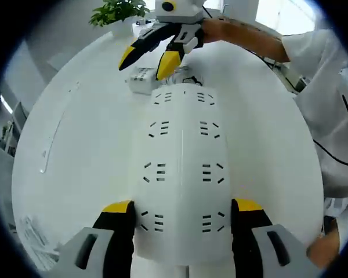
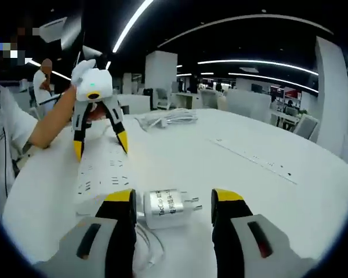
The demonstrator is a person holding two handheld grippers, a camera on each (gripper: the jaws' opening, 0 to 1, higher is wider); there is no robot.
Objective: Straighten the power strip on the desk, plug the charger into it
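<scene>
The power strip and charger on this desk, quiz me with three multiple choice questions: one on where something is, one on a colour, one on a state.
1. Where does the charger lie?
A. Between the right gripper's jaws
B. On the power strip
C. Beside the plant

2. What colour are the tips of the left gripper?
A. Red
B. Yellow
C. Blue

3. What state is the charger in?
A. Plugged in
B. Unplugged, lying on the desk
C. Lifted in the air

Answers: 1 A, open jaws flank it. 2 B, yellow tips straddle the strip. 3 B, its prongs are bare.
</scene>
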